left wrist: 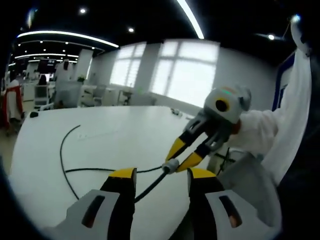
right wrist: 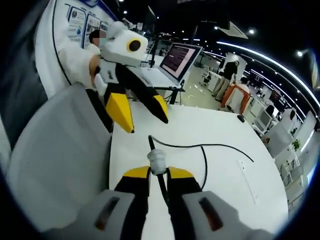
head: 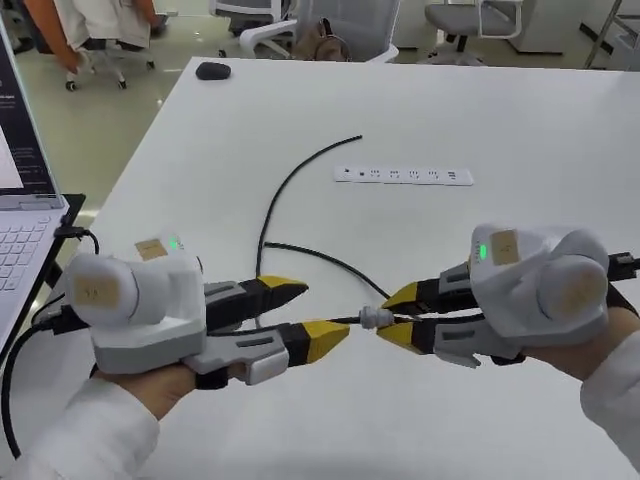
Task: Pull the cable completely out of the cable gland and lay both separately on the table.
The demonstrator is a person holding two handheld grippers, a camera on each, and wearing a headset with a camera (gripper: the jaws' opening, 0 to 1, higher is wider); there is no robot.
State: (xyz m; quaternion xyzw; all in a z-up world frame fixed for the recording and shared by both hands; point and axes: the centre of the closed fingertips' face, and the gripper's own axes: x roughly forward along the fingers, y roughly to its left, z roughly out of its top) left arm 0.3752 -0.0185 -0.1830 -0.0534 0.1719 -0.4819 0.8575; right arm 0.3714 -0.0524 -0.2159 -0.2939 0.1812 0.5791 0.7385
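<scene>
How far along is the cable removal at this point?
Done: nothing yet; the cable runs through the cable gland. In hand: the right gripper pinches the gland, and the left gripper is open with the cable between its jaws. Left: grip the cable, pull it free, lay both separately on the table.
</scene>
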